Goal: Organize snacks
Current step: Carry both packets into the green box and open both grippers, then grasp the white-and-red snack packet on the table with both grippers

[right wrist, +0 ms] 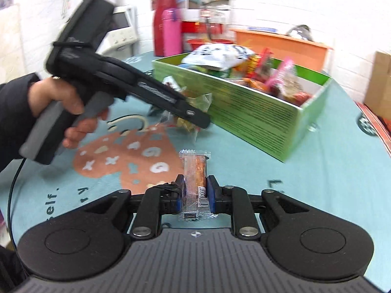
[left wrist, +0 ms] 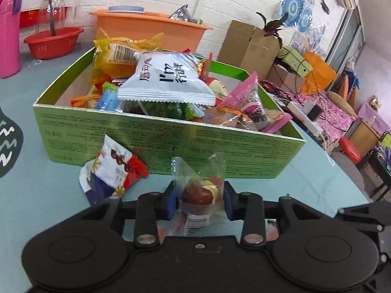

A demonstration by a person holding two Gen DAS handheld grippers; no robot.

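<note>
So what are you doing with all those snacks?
A person is tidying snacks into the green box on the blue table, holding a gripping tool in each hand. The left tool has a clear-wrapped red sweet between its fingers. The right tool is shut on a thin snack bar in clear wrap. The box is already heaped with packets, and one red and white packet lies outside, against its front wall.

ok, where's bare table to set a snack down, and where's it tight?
Free: teal tablecloth between the green cardboard box and the right gripper. Also the box's empty near-left corner. Crowded: the rest of the box, piled above its rim, and the front wall by the red-white packet and left gripper.
</note>
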